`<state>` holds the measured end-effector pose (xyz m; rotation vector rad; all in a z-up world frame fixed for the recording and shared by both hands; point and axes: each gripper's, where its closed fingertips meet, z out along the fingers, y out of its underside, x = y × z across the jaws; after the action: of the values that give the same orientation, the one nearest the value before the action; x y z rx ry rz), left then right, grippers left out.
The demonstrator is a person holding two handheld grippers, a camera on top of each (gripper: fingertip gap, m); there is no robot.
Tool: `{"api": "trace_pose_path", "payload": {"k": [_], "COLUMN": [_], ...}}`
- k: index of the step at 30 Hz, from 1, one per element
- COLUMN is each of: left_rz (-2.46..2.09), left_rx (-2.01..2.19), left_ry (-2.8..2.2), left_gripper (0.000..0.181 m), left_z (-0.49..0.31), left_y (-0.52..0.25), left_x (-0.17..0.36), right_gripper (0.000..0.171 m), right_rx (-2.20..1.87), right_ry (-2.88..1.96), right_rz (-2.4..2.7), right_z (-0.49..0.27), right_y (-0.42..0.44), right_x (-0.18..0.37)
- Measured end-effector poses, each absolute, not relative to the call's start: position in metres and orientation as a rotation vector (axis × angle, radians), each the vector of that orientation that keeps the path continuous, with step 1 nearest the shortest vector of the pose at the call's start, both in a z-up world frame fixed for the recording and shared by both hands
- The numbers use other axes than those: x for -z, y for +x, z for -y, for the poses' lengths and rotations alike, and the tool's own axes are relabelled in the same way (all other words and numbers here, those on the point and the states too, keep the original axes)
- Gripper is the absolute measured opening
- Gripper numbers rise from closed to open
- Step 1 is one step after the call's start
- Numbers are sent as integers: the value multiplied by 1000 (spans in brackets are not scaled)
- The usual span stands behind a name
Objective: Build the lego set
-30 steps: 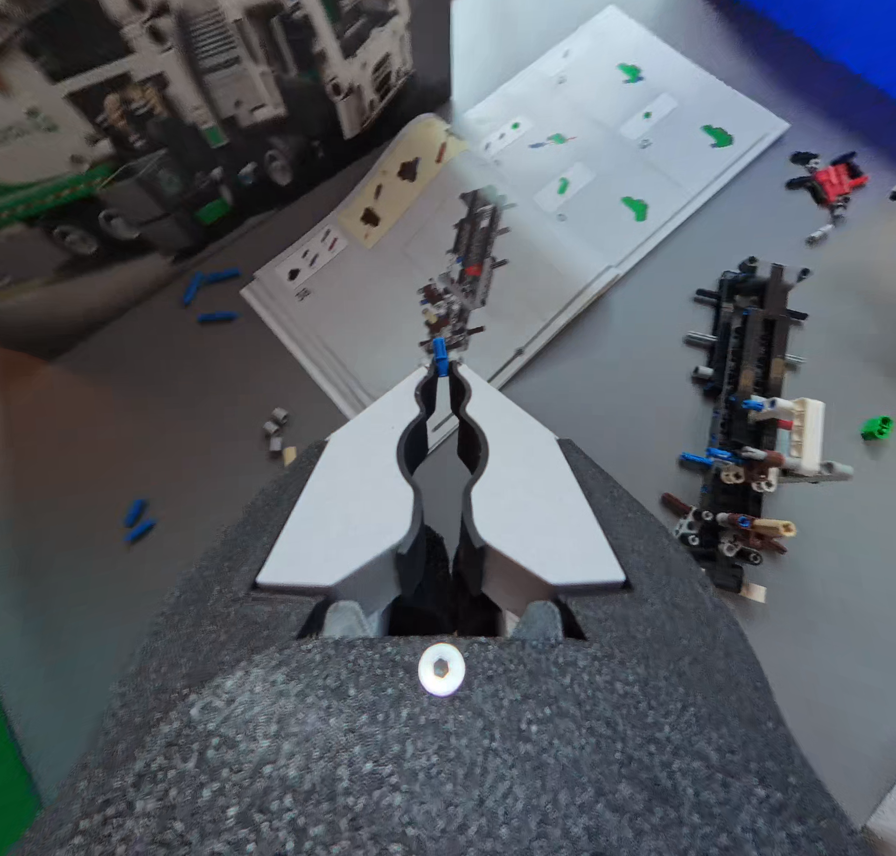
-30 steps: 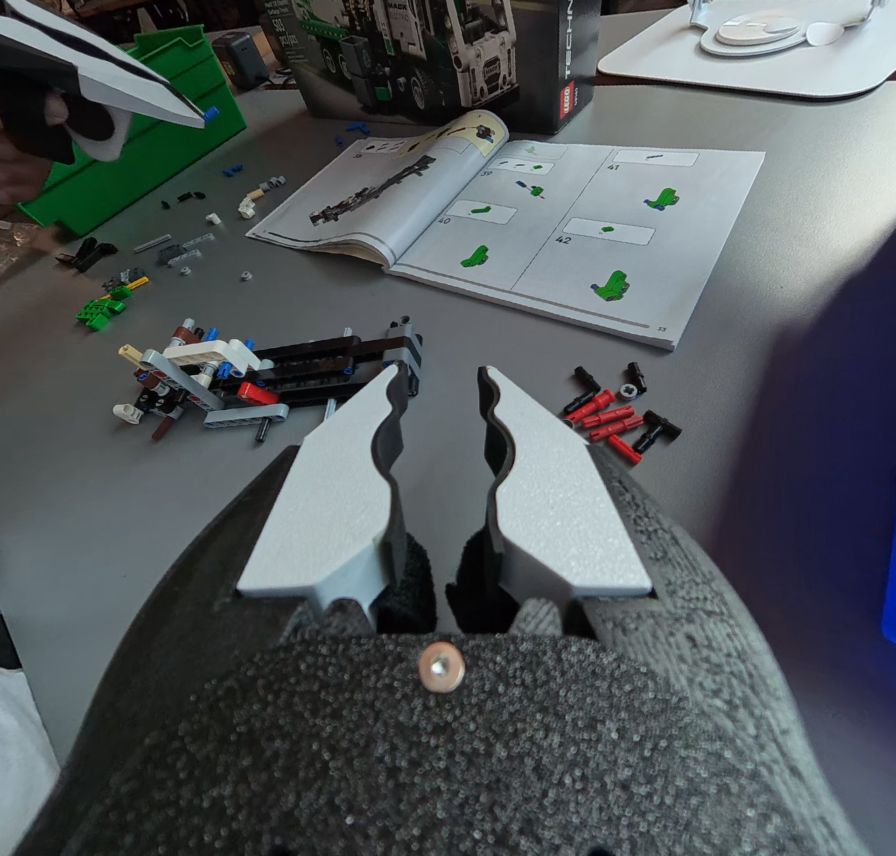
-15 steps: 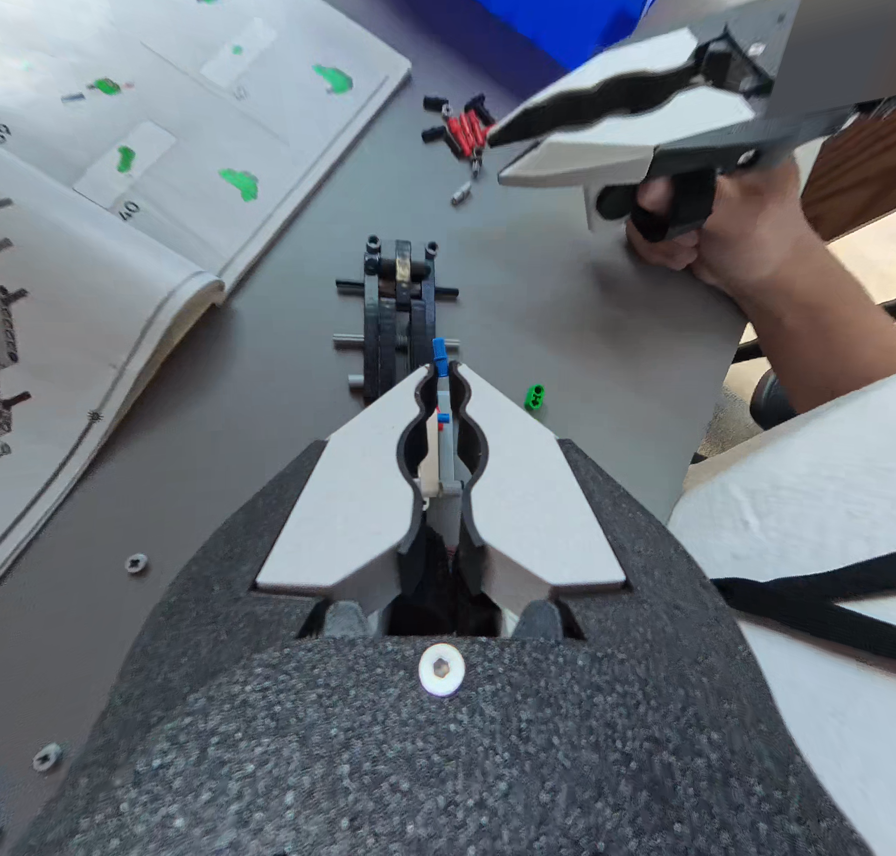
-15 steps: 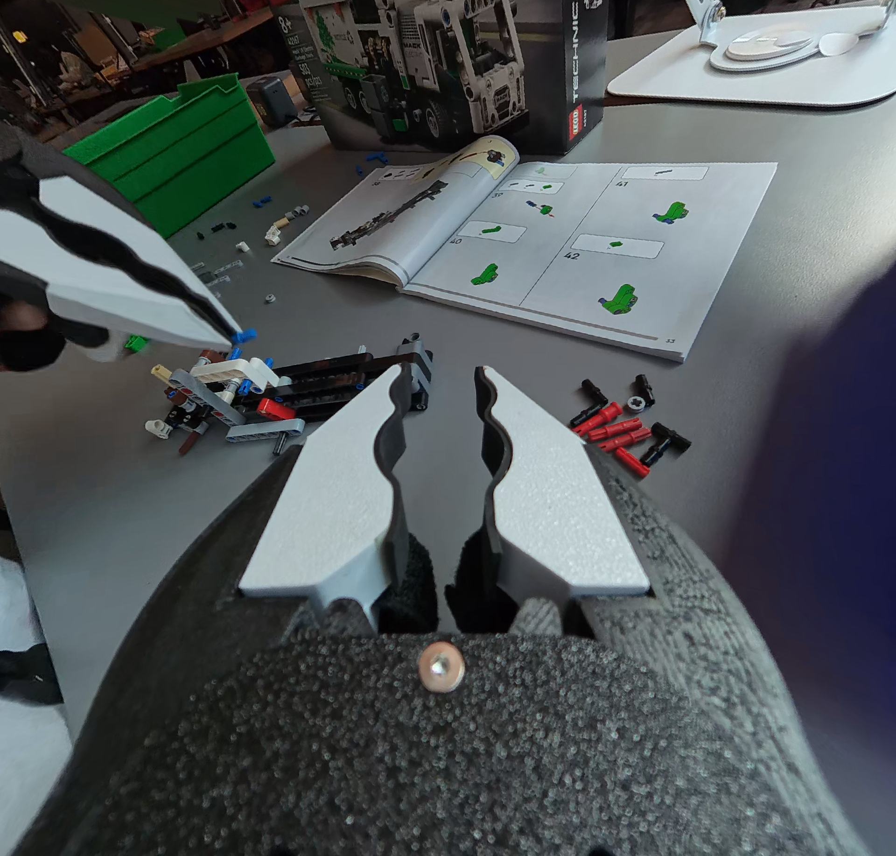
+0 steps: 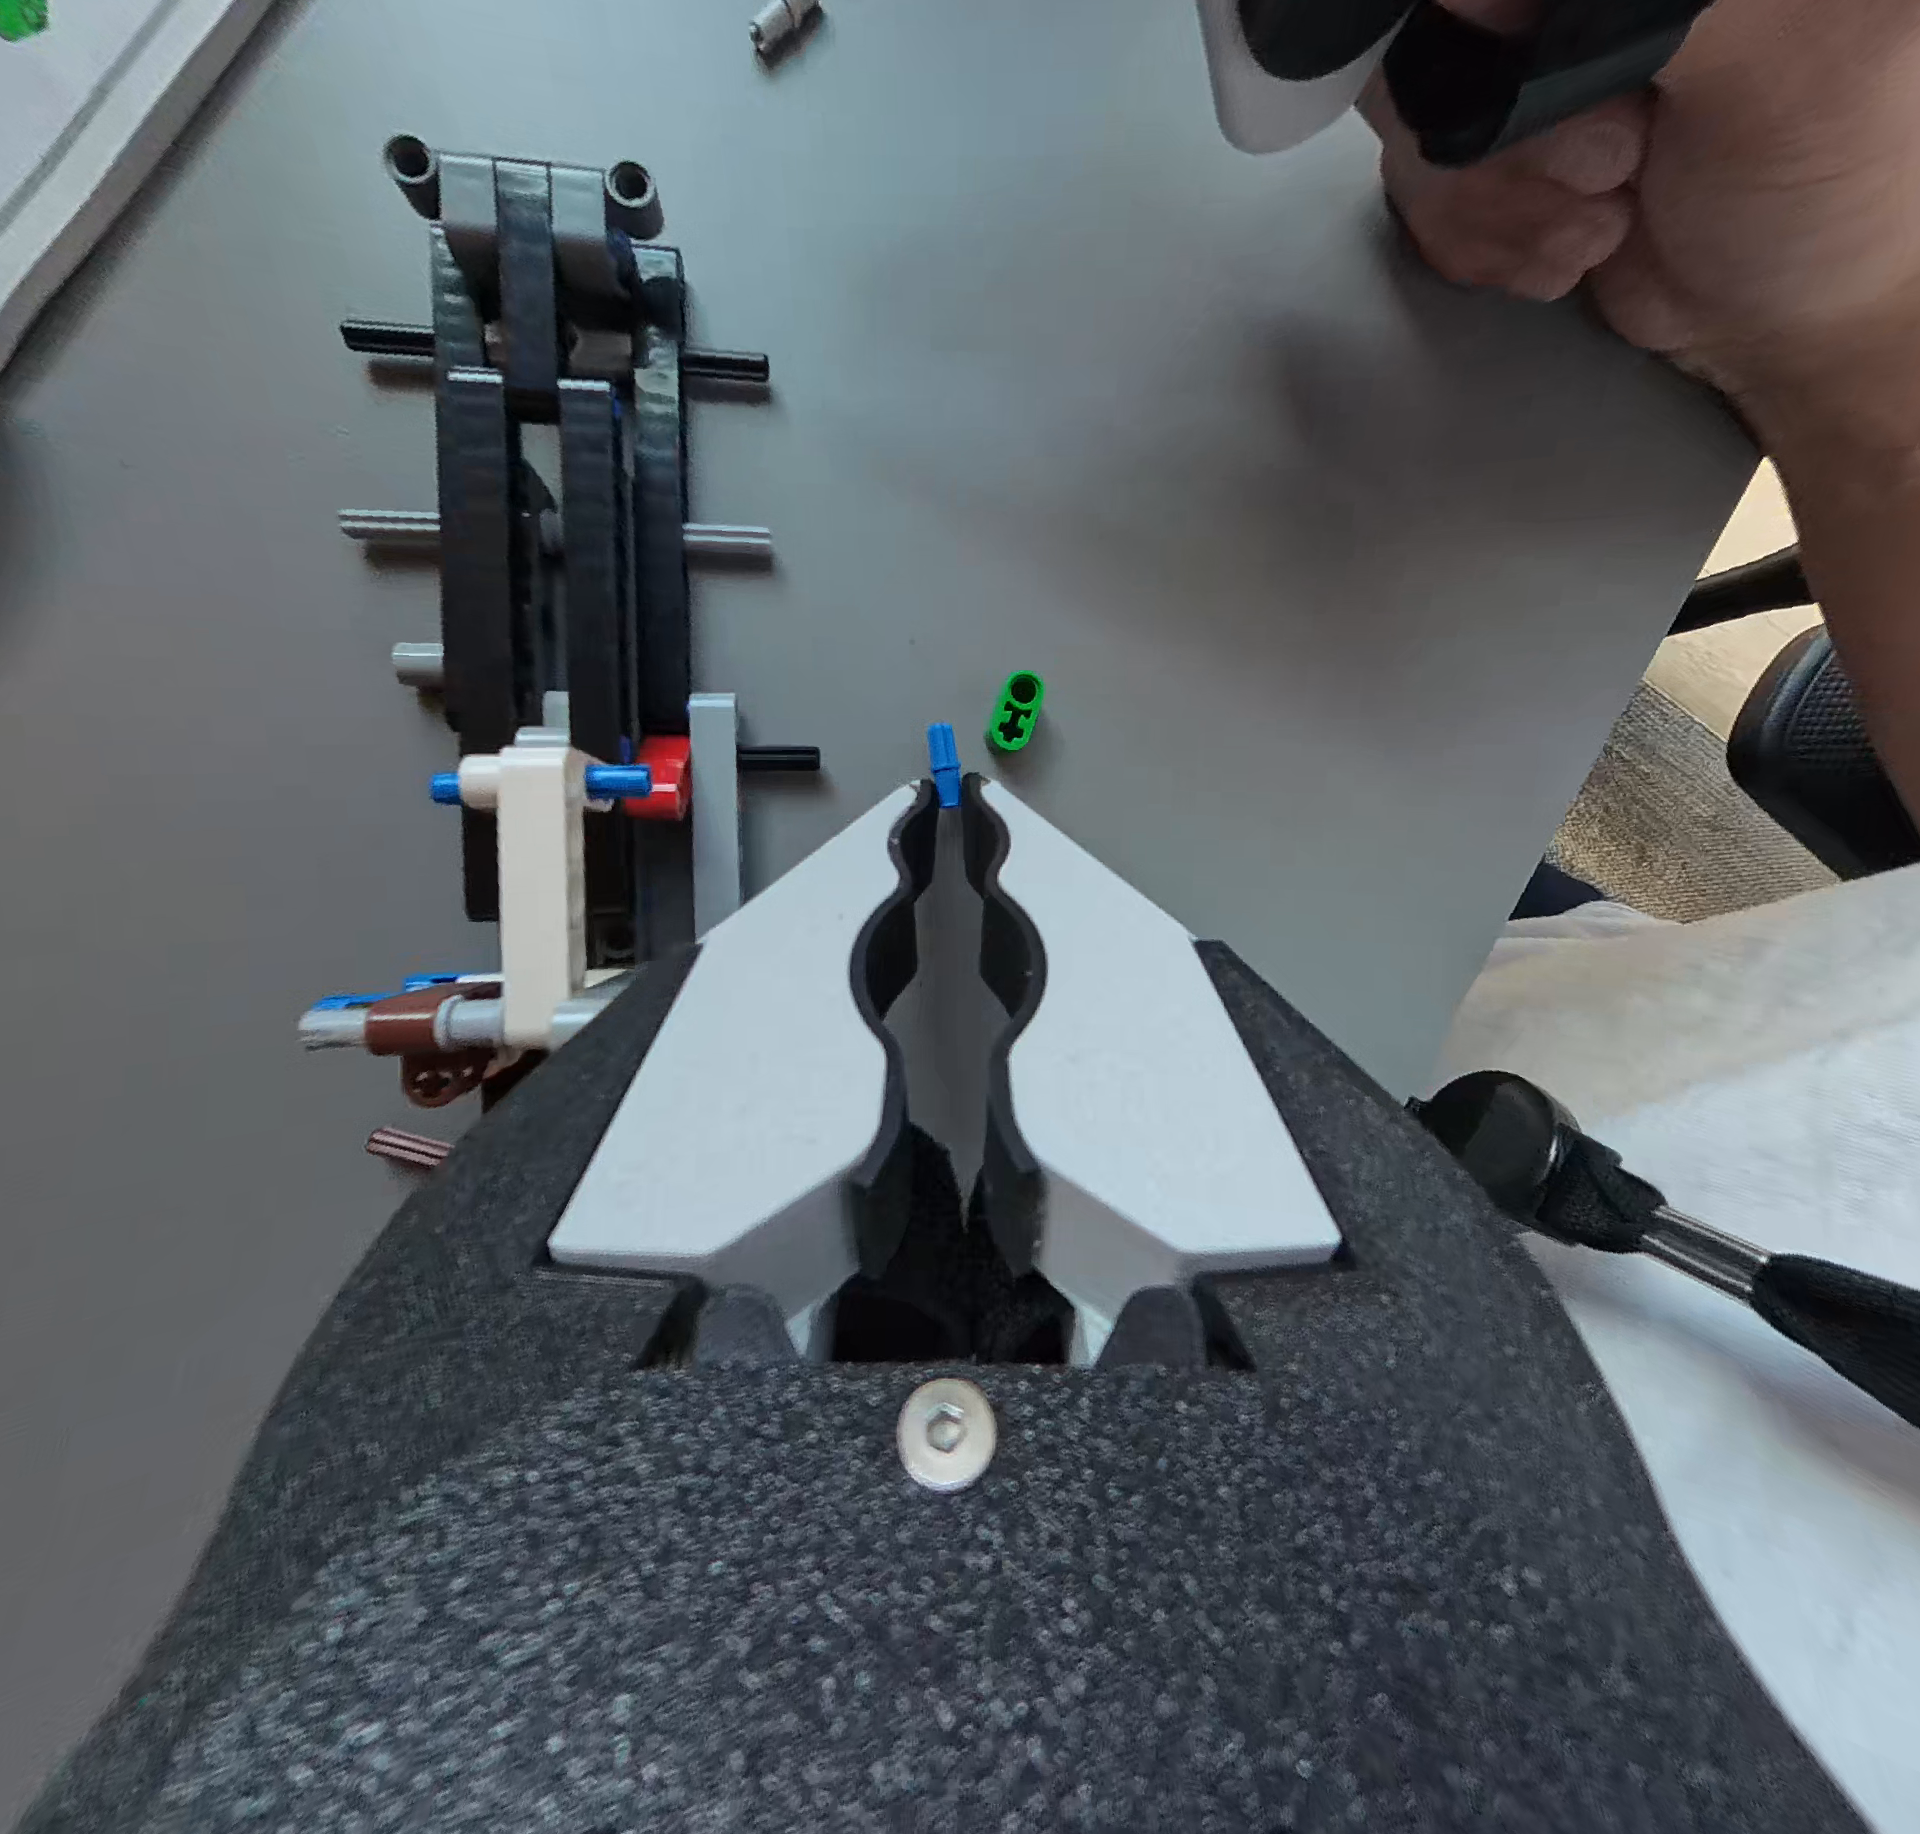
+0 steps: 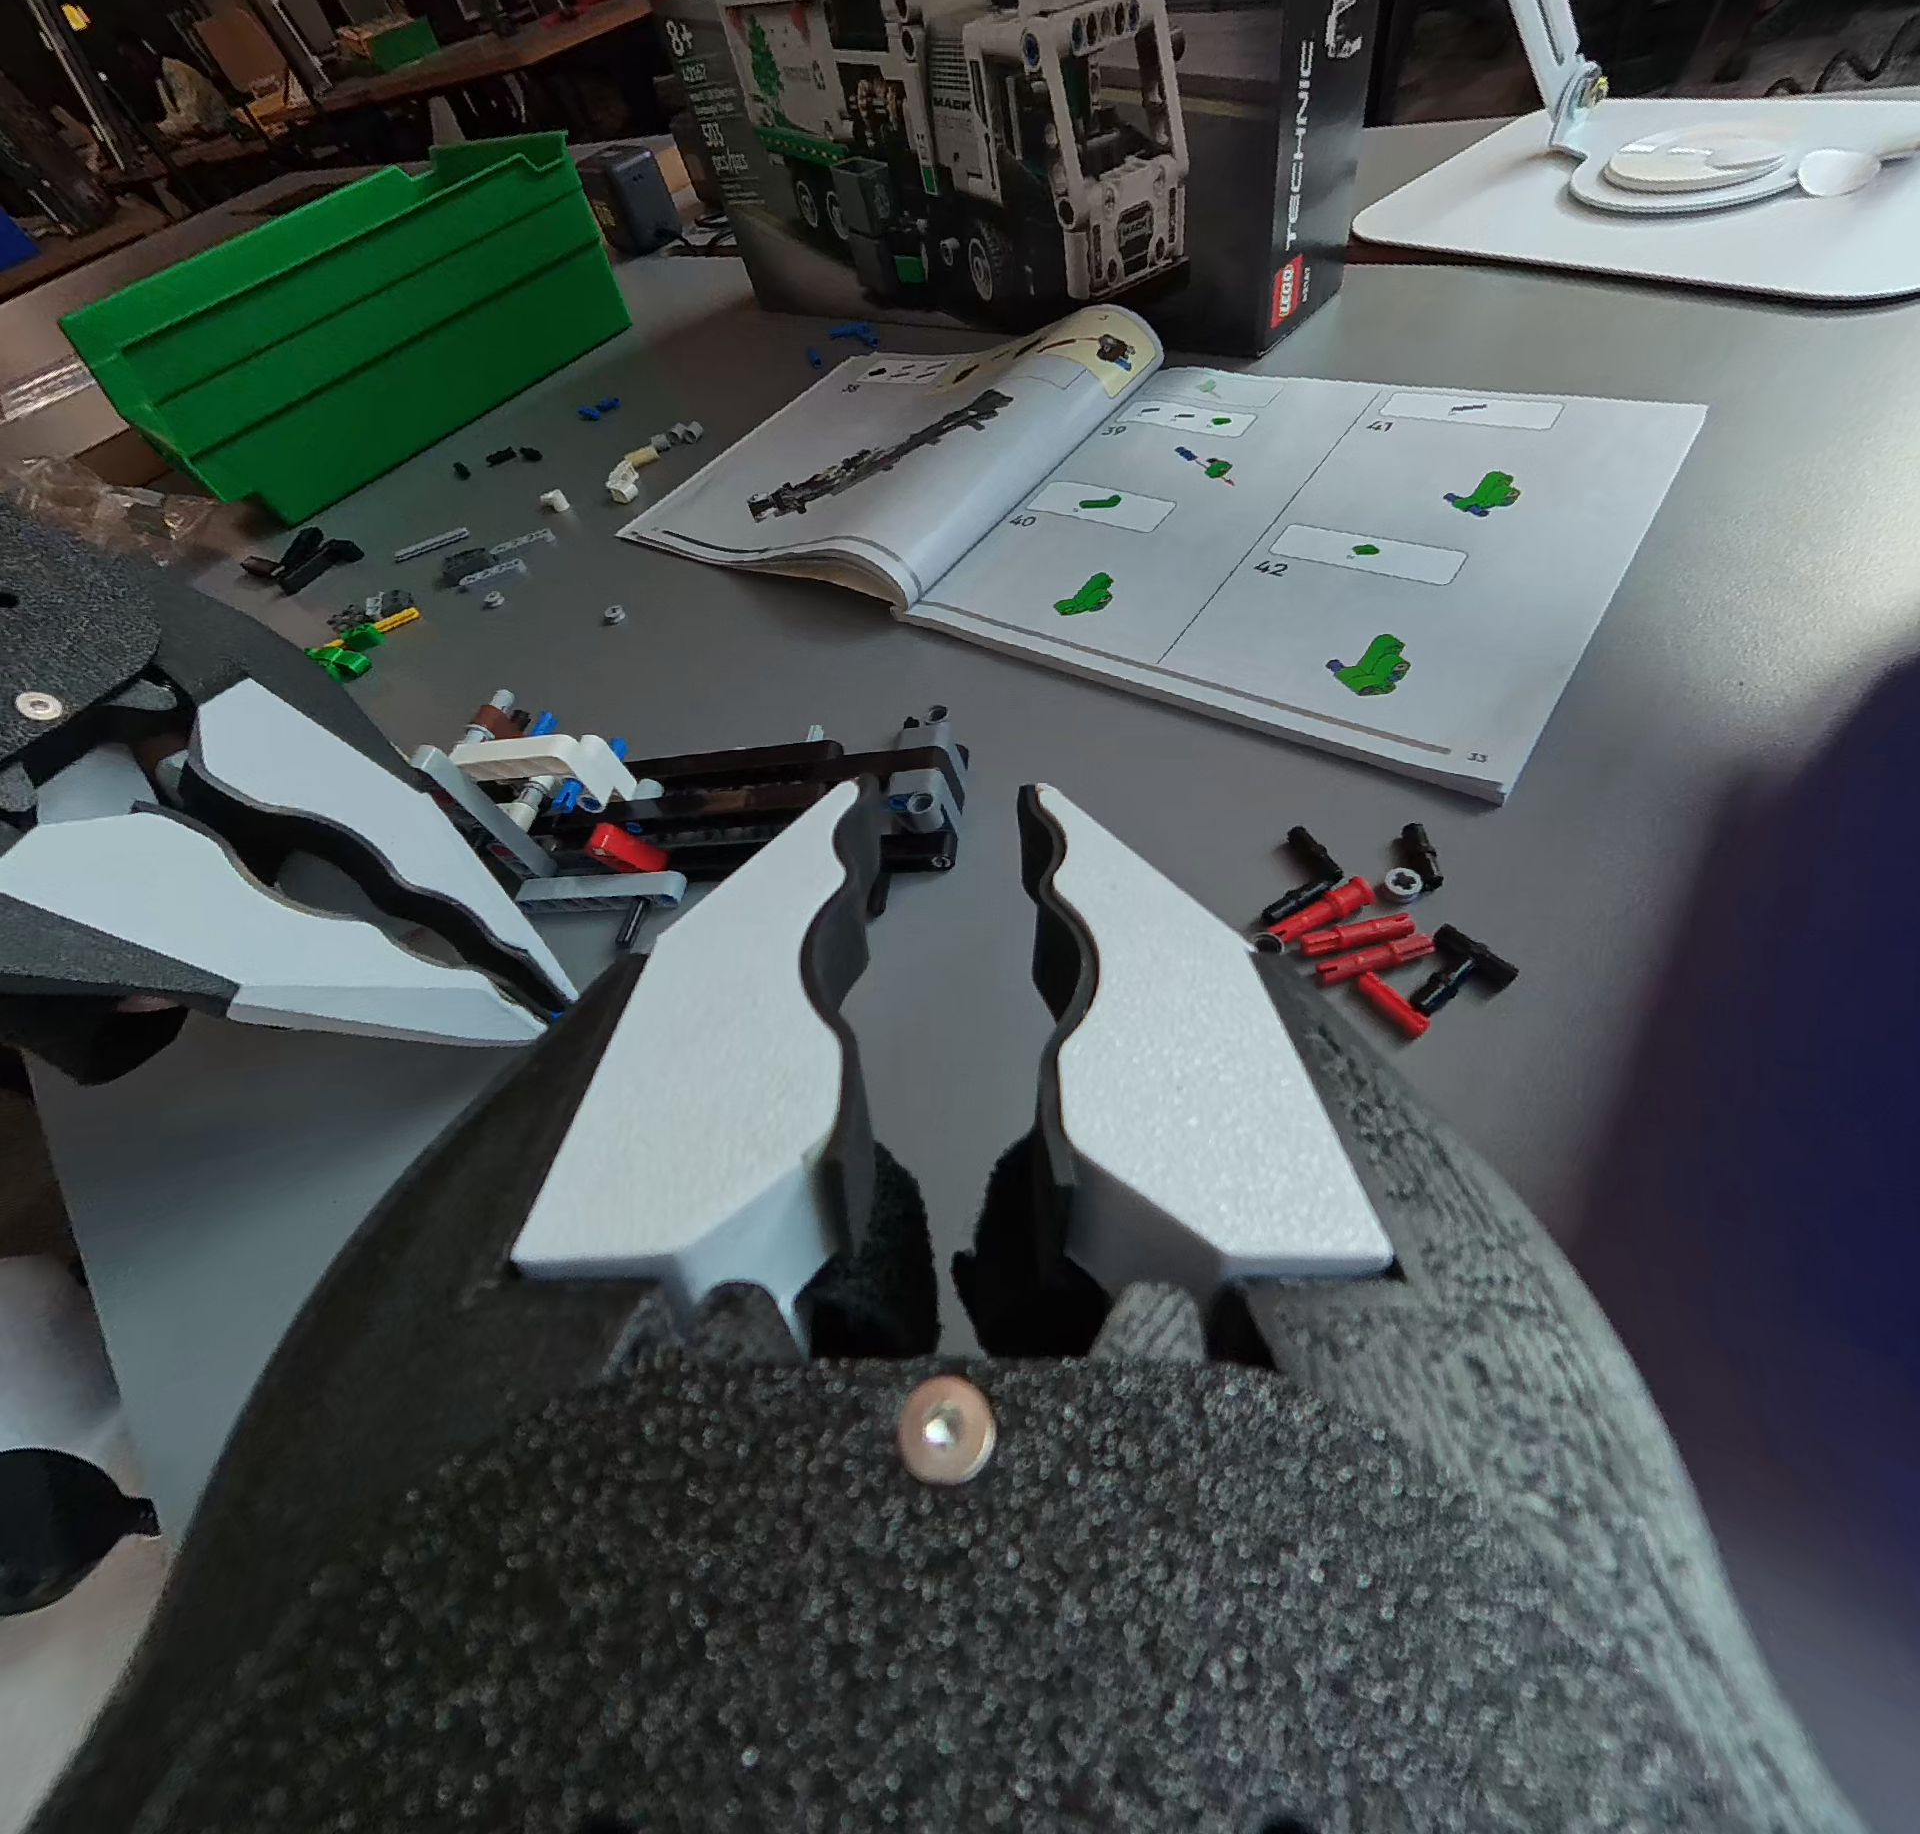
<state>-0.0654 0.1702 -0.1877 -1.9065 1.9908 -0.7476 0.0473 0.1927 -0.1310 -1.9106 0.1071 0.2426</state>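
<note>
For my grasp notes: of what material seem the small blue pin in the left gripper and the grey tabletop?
The small blue pin, pinched in the left gripper, looks like hard moulded plastic: uniform saturated colour, crisp edges, slight sheen. The grey tabletop looks like smooth matte laminate or painted board, with soft diffuse reflections and no grain; which one is unclear.

A grey bench point(image 6: 1714, 413) is filling the foreground, daylight glaring on a white stand base point(image 6: 1662, 215) at its far right. Dim work tables point(image 6: 447, 70) are receding behind. A black chair point(image 5: 1829, 745) is standing on pale floor point(image 5: 1745, 589).
</note>
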Motion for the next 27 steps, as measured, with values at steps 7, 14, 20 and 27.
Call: {"api": "trace_pose_path", "payload": {"k": [7, 14, 20, 27], "left_rz": [-2028, -1951, -1830, -1534], "left_rx": [724, 741, 1009, 952], "left_ry": [-1855, -1856, -1778, -1757], "left_gripper": [4, 16, 21, 20], "left_z": [-161, -169, -173, -248], "left_y": [-62, -65, -74, -111], "left_x": [191, 179, 134, 109], "right_gripper": [26, 26, 26, 26], "right_rx": [-244, -245, -224, -188], "right_ry": [-1917, -1916, -1930, -1962], "right_rz": [-95, -96, -98, -97], "right_z": [-192, -192, -191, -192], "right_y": [45, 45, 44, 45], "right_x": [132, 132, 133, 138]}}
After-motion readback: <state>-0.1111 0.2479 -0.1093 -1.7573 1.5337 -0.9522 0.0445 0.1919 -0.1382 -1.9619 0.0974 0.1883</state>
